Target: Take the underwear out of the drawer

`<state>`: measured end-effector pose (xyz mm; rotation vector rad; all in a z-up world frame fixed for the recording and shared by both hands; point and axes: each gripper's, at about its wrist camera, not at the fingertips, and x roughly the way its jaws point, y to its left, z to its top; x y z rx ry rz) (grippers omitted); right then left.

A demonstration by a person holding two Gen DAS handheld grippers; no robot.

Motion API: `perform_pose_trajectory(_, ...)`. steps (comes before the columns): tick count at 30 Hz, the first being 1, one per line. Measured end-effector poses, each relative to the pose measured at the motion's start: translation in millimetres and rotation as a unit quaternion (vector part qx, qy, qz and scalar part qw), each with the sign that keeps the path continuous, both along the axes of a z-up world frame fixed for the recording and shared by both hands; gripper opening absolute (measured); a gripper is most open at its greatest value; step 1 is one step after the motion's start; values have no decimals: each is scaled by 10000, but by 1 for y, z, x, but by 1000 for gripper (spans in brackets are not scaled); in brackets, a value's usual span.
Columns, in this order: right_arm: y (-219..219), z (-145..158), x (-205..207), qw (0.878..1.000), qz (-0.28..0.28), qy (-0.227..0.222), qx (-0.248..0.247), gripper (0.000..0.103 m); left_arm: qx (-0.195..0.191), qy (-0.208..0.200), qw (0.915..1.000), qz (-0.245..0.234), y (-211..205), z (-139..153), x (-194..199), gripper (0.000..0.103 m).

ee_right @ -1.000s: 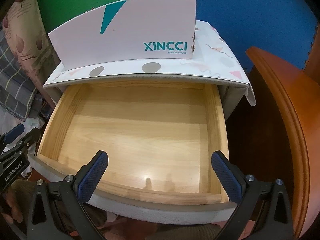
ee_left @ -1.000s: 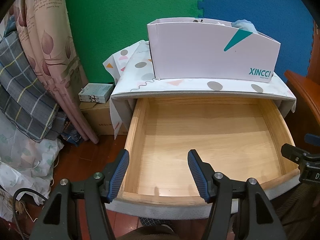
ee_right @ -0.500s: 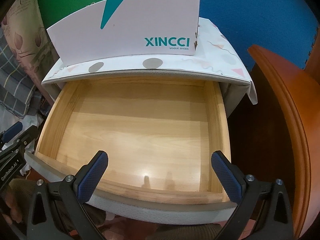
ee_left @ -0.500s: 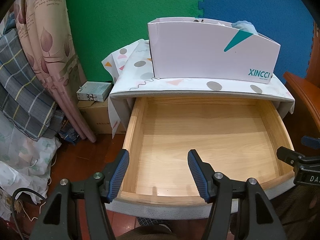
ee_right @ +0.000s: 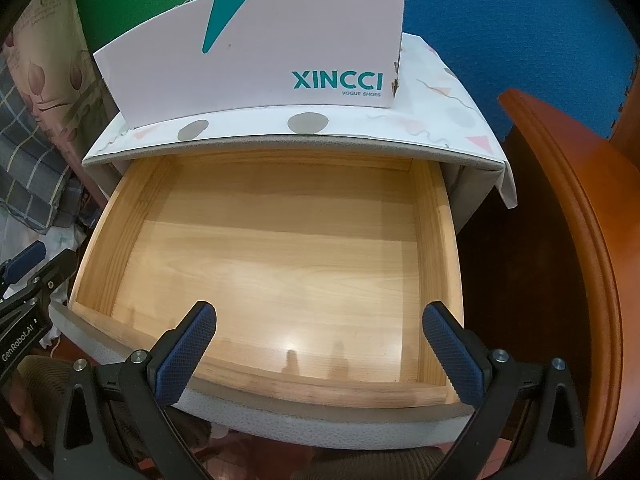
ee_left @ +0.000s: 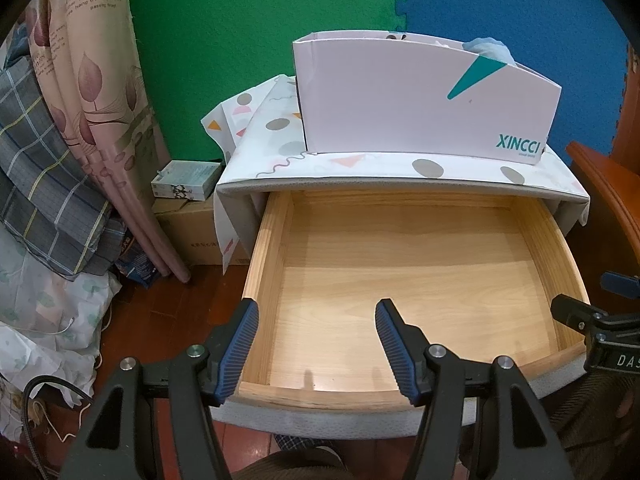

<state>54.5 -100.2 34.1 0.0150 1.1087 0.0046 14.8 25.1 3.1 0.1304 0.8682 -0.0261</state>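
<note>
- One drawer (ee_left: pixel 420 272) of pale wood stands pulled out toward the cameras from under the nightstand top; its long axis runs side to side, its open face up, and only bare board shows inside.
- The underwear cannot be made out for certain; one pale blue bundle of cloth (ee_left: pixel 490 49) pokes above the rim of the box.
- One white XINCCI shoe box (ee_right: pixel 260 52) sits on the nightstand's patterned cover (ee_left: pixel 280 148), behind the drawer.
- Two grippers hover over the drawer's front edge, both pointing down into it.
- The left gripper (ee_left: pixel 316 344) is released, nothing between its blue pads.
- The right gripper (ee_right: pixel 318 354) is released wider, also holding nothing.
- One small carton (ee_left: pixel 186 180) lies left of the nightstand, near the curtain (ee_left: pixel 92 92).
</note>
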Motion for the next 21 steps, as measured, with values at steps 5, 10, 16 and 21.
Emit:
perform_pose_trajectory(5,1,-1,0,10000,15,17,-9,103,13,7,10000,9,-1,0,0,62)
perform_pose_trajectory(10,1,0,1,10000,14,21,-5,103,21,3,10000,21,-1,-1,0,62)
perform_pose_trajectory(16,1,-1,1,10000,15,29,-17,103,25,14,10000,27,-1,-3,-1,62)
perform_pose_trajectory(21,0,-2,-1,10000,26,21,-40,103,43,8,10000,40,-1,-2,-2,62)
